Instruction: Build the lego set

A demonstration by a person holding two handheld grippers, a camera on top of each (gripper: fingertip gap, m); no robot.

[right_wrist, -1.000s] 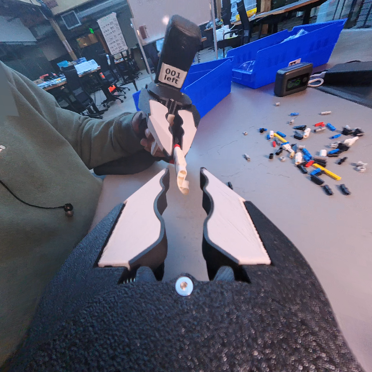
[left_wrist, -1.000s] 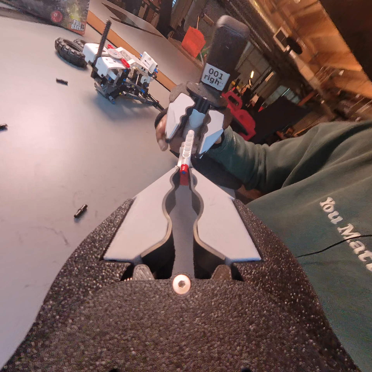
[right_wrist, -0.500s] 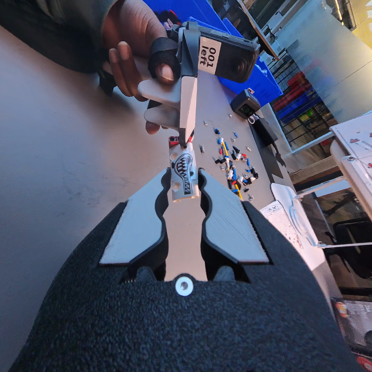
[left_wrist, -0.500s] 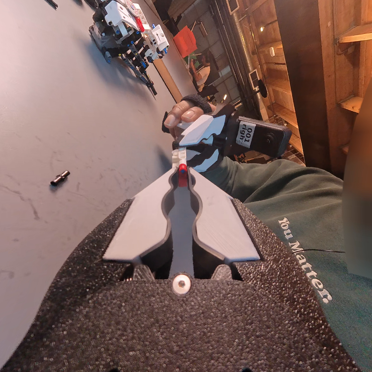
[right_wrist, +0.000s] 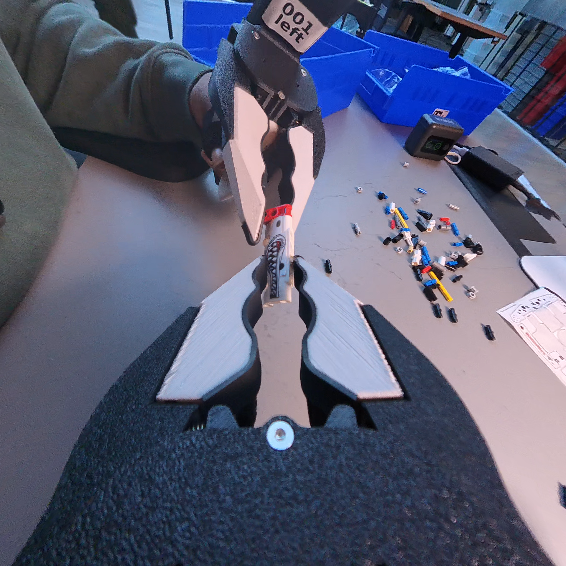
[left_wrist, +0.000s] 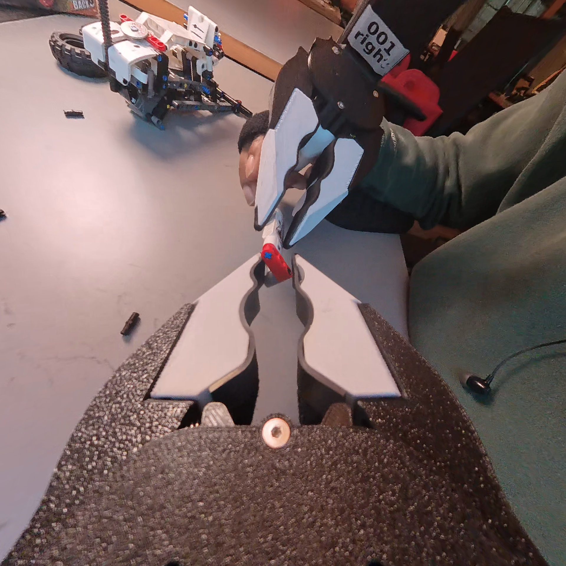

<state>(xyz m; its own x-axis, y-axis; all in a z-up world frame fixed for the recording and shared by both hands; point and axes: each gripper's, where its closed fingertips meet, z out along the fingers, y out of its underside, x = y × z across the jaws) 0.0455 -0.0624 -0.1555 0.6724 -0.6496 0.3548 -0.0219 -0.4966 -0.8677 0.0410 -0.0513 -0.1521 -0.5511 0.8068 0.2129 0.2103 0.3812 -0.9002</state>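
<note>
Step in hand, as I read it: joining two pieces in the air above the worktop (right_wrist: 122, 275).

My right gripper (right_wrist: 277, 263) is closed on the white shark-mouth panel (right_wrist: 277, 269), fingertips pinching its sides. My left gripper (left_wrist: 277, 260) is narrowed around the red connector (left_wrist: 275, 265) at the panel's far end; I cannot tell from either view whether both pads truly touch it.

Next move, my guess: press the red connector home squarely, or let go with one gripper without twisting the joint.

Count:
- one half-built vehicle (left_wrist: 153, 67), far left, one tyre showing
- one heap of loose small parts (right_wrist: 428, 245), right; too many to count
- three blue bins (right_wrist: 435, 92), far right
- one instruction sheet (right_wrist: 539, 324), near right
</note>
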